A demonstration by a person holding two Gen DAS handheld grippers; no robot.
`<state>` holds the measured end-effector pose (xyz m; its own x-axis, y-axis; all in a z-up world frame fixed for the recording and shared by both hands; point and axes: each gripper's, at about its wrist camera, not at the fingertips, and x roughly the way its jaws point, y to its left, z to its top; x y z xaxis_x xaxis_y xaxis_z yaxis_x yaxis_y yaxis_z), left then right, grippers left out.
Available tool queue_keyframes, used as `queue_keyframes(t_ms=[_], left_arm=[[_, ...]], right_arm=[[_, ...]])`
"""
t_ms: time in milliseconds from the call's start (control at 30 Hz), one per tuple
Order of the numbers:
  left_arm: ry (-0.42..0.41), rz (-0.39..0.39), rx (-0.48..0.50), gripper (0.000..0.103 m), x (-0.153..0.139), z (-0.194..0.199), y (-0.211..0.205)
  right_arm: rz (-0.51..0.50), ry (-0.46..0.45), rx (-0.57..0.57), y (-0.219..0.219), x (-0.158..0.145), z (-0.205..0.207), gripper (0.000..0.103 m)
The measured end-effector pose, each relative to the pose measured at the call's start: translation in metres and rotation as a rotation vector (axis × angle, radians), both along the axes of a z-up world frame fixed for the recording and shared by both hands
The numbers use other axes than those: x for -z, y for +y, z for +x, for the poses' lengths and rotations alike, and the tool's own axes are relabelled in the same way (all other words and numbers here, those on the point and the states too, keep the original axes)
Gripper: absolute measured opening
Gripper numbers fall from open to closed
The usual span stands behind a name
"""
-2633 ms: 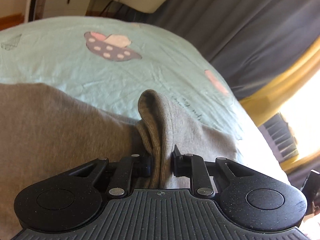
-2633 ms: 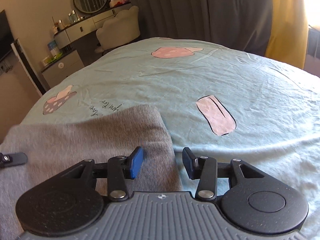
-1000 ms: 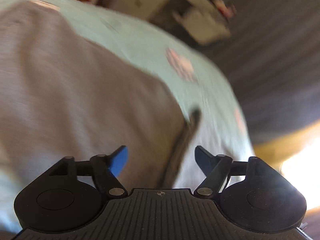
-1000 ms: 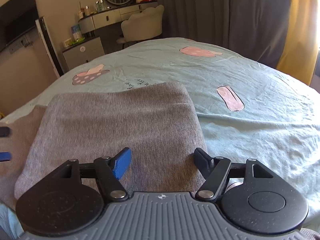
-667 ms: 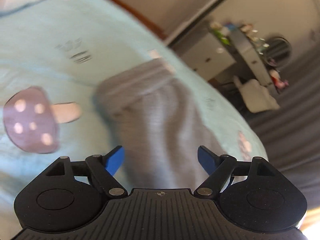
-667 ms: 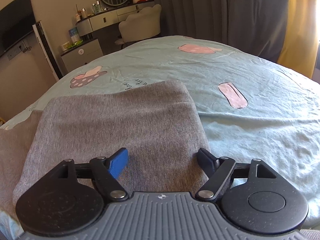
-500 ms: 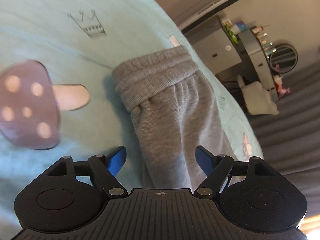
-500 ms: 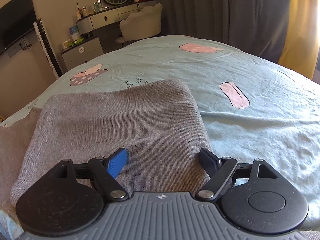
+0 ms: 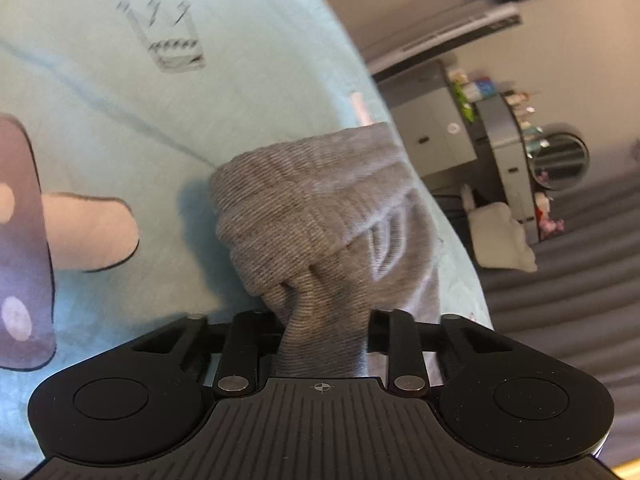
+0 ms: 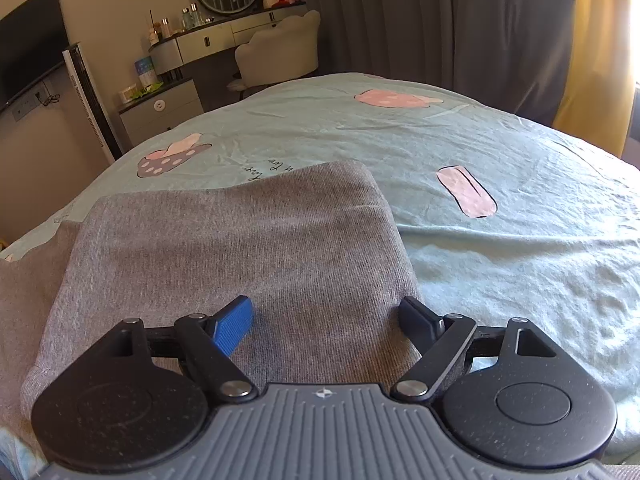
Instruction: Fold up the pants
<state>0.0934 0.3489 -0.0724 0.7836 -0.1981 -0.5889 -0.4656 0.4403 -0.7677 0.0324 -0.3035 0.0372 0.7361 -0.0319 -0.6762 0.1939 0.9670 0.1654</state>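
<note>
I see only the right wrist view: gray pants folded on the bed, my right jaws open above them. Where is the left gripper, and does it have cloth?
Observer: The left gripper is at the ribbed cuff of the pants; its jaws are closing, with bunched gray fabric between them.
Operator: Is this cuff flat on the sheet?
Observer: No, it is crumpled and bunched toward the gripper, over the teal sheet.
Operator: What print is near it?
Observer: A mushroom print lies to the cuff's left in that view, and a crown drawing beyond it.
</note>
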Motion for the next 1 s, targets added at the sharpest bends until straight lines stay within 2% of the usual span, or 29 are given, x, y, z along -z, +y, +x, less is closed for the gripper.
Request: queue_keyframes(t_ms=[133, 333, 467, 600, 700, 800, 867, 967, 1000], left_arm=[[-0.078, 0.091, 0.054, 0.020, -0.029, -0.006, -0.011], [-0.206, 0.322, 0.211, 0.019, -0.099, -0.006, -0.056], [-0.315, 0.410, 0.316, 0.019, -0.137, -0.010, -0.101], [-0.404, 0.514, 0.476, 0.019, -0.164, -0.011, -0.165], [-0.434, 0.547, 0.594, 0.019, -0.164, -0.012, -0.217], [-0.415, 0.570, 0.696, 0.020, -0.151, -0.012, -0.267], [-0.388, 0.615, 0.762, 0.021, -0.139, -0.014, -0.303], [-0.345, 0.697, 0.849, 0.033, -0.119, -0.018, -0.347], [-0.343, 0.718, 0.884, 0.045, -0.114, -0.022, -0.360]], right_arm=[[0.035, -0.038, 0.000, -0.004, -0.005, -0.005, 0.082], [0.062, -0.073, -0.021, -0.002, -0.011, -0.008, 0.082], [0.103, -0.106, -0.032, -0.002, -0.014, -0.011, 0.082], [0.142, -0.127, -0.023, -0.006, -0.015, -0.012, 0.082], [0.221, -0.160, -0.005, -0.015, -0.018, -0.017, 0.082], [0.275, -0.174, 0.000, -0.022, -0.018, -0.021, 0.082], [0.315, -0.174, 0.002, -0.027, -0.017, -0.022, 0.082], [0.370, -0.171, 0.000, -0.032, -0.014, -0.021, 0.082], [0.372, -0.168, -0.005, -0.032, -0.014, -0.021, 0.082]])
